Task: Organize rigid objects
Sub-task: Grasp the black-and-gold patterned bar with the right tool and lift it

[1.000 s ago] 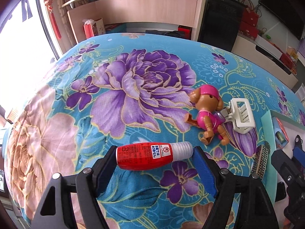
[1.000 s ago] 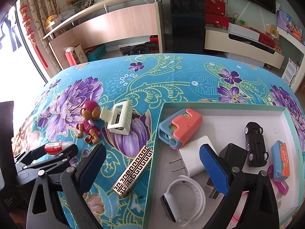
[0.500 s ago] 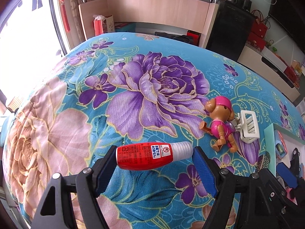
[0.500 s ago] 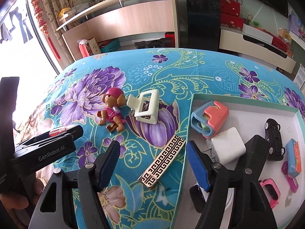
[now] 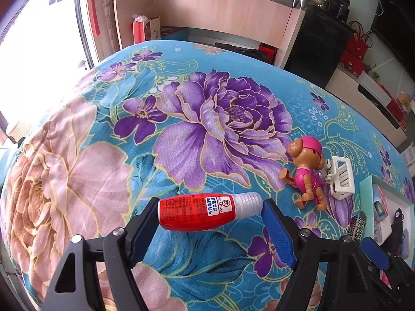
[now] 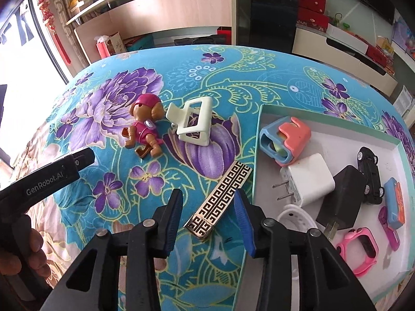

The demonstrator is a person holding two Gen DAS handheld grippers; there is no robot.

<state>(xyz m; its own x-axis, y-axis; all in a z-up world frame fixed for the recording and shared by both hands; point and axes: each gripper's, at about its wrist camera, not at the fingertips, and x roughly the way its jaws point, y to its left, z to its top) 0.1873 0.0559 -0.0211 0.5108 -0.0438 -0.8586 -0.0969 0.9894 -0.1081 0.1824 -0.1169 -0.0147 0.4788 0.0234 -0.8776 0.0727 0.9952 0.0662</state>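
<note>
A red bottle (image 5: 197, 213) with a clear cap lies crosswise between the blue pads of my left gripper (image 5: 210, 204), which is shut on it above the flowered cloth. My right gripper (image 6: 207, 198) points down over a gold and black patterned bar (image 6: 220, 197) lying on the cloth beside the tray (image 6: 260, 140). Its jaws are closing with the bar between them. The right pad is near the bar's edge, and a gap shows at the left pad. A toy dog (image 6: 145, 129) in pink and a white hair clip (image 6: 193, 124) lie farther back.
The white tray with a teal rim holds a pink and blue case (image 6: 285, 140), a white charger (image 6: 306, 178), a black charger (image 6: 342, 197), a toy car (image 6: 368, 171) and a pink watch (image 6: 360, 246). A person's hand (image 6: 26, 254) holds the left gripper's body. Shelves and cabinets stand behind.
My right gripper has moved left from over the tray to straddle the patterned bar, and its jaws have narrowed. The left gripper keeps the red bottle while its view has rolled slightly.
</note>
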